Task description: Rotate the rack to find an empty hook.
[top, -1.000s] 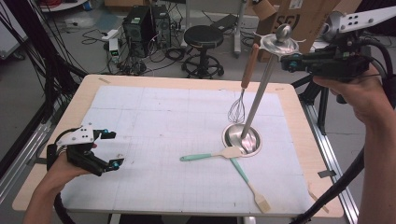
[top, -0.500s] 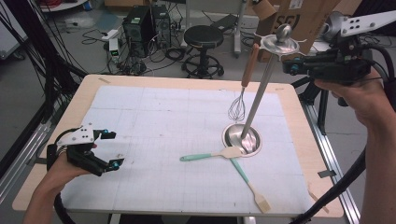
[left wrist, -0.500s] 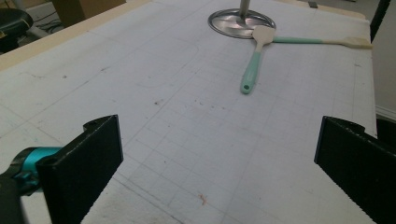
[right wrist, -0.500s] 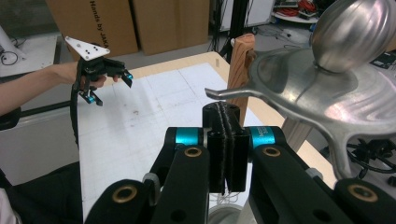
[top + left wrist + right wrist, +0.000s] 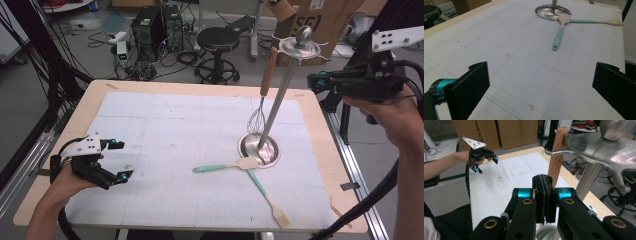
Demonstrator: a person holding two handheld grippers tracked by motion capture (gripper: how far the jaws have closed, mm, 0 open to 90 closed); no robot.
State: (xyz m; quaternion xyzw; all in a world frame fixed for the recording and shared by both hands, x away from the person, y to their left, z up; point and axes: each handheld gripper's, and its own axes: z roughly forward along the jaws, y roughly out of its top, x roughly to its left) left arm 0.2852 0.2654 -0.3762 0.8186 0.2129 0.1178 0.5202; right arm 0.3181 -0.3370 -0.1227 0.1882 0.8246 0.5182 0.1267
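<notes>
Wooden and round, the whisk handle (image 5: pixel 268 70) hangs from a hook on the shiny stand (image 5: pixel 280 95). The whisk's wire end (image 5: pixel 256 121) hangs just above the stand's round base (image 5: pixel 258 149). The stand is on the right side of the table (image 5: pixel 200 87), about halfway back. It has a thin pole, a flat top with hooks and a ball on top.

The right gripper (image 5: pixel 316 80) is up high, just to the right of the stand's top. It points left at the stand. Its jaws are pressed together with nothing in them, as the right gripper view shows (image 5: pixel 545 195). In that view the wooden handle (image 5: pixel 556 155) is right behind the jaws, and the stand's top (image 5: pixel 596 145) is up and to the right.

Two spatulas lie by the base. One spatula (image 5: pixel 225 165) has a green handle that points left, and its pale blade touches the base's near edge. The other spatula (image 5: pixel 265 195) points toward the near right corner of the table. Their ends meet beside the base.

White paper with faint squares (image 5: pixel 175 150) covers the table.

The left gripper (image 5: pixel 120 160) is far from all this, at the near left of the table, low over the paper. Its jaws are wide apart and hold nothing (image 5: pixel 539 87).
</notes>
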